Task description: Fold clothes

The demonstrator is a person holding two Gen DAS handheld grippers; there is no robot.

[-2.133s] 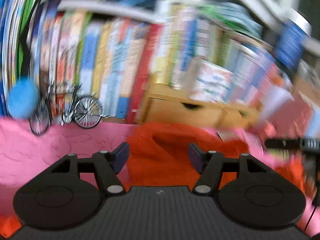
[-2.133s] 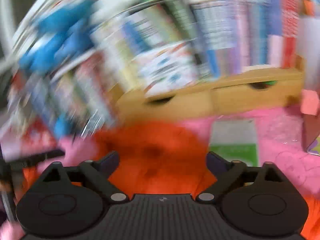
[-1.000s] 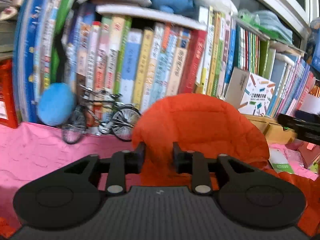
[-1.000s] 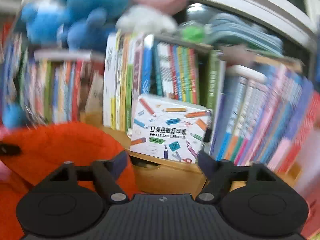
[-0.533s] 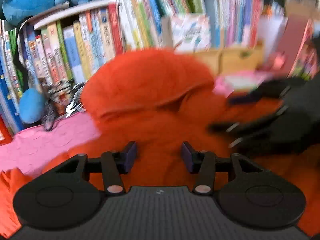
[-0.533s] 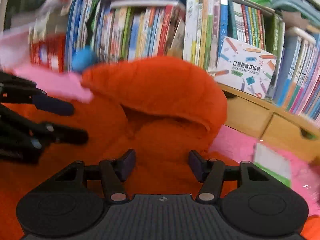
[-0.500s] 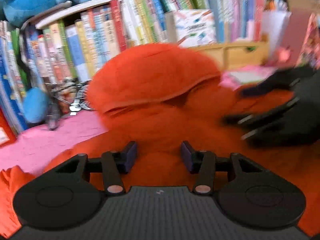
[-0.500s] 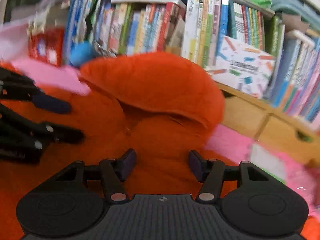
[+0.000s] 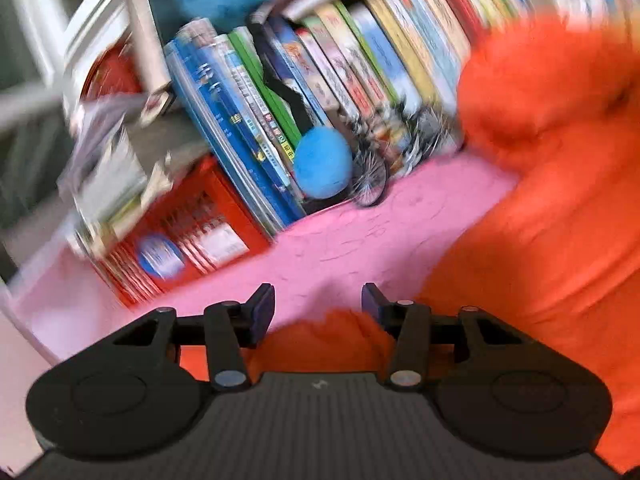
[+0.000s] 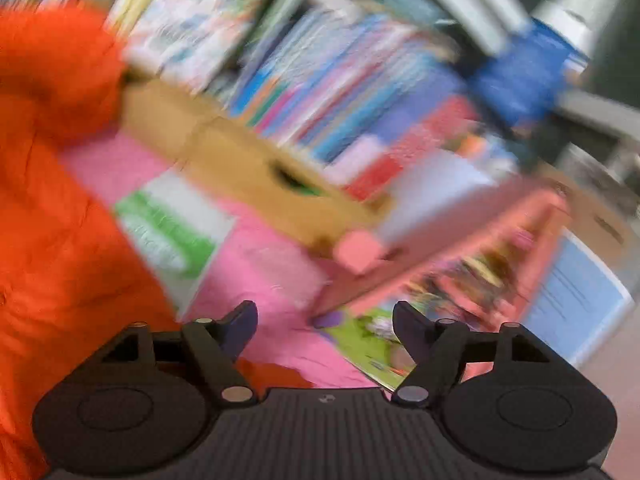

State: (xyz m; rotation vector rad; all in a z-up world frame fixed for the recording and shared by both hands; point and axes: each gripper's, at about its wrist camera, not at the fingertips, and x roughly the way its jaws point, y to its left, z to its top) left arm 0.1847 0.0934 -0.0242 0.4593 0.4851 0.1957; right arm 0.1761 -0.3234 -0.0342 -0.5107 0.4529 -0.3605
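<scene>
Two grippers work at opposite edges of one orange garment (image 9: 560, 248), which lies spread over a pink cloth-covered surface (image 9: 360, 232) in front of a crowded row of books (image 9: 320, 80). In the left wrist view the garment fills the right side, its rounded hood end (image 9: 532, 92) rising against the books at the far side while the body runs back toward the camera, so its long axis goes roughly from the shelf toward the person; both views are blurred, so finer detail of its lie cannot be told. The left gripper (image 9: 318, 308) stands partly open, and a bunched fold of the orange fabric sits low between its fingers (image 9: 262, 312); whether the pads press on it cannot be told. The right gripper (image 10: 324, 324) has its jaws opening, set wide, with only pink cloth and a colourful booklet (image 10: 368, 344) showing between them; a small bit of orange fabric lies just behind its left finger. In that view the garment occupies the left side, beside a green-and-white card (image 10: 172, 232) and a wooden drawer box (image 10: 256, 184). A blue plush ball (image 9: 322, 162) rests against the books.
</scene>
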